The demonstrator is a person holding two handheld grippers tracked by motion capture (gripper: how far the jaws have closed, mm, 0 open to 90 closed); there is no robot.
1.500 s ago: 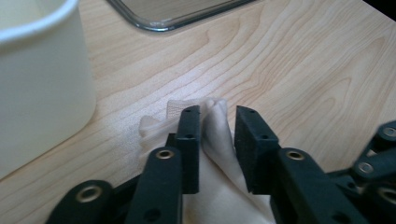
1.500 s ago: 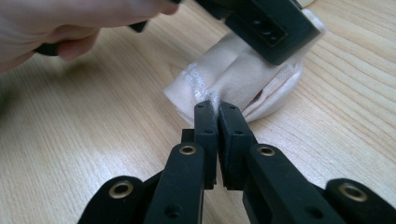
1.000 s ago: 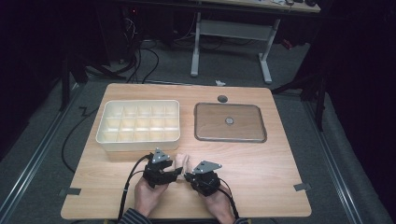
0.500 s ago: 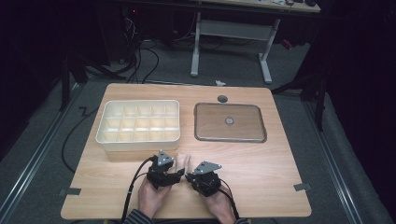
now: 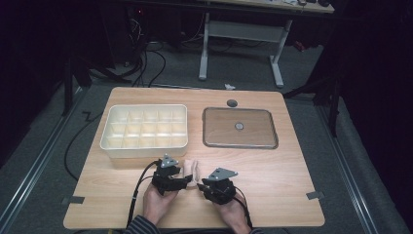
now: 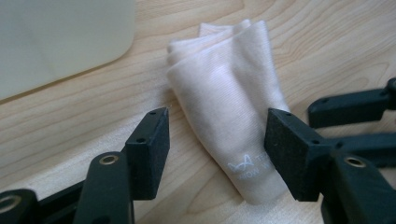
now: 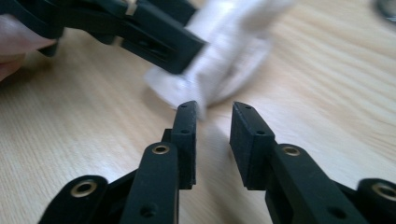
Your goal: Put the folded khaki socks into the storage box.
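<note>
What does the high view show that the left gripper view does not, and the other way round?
High view: the compartment tray's cells, the flat lidded metal tray, both hands, the floor. Left gripper view: faint print on the folded cloth, lying between the left gripper's open jaws, which have just been opening. Both: cloth, wooden table, the compartment tray's wall.

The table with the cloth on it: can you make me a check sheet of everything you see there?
Surface: wooden table, bare near the front edge.
Job's things: folded cream cloth lying flat between the two grippers.
Clutter: white divided tray, brown flat tray, small dark round thing behind it.
Grippers: left gripper open, jaws just opening, cloth between them unpressed; right gripper open, jaws just opening, nothing between.
Cables: black cables trail from the grippers; more on the floor.
Surroundings: dark room, grey floor, a desk frame behind.
</note>
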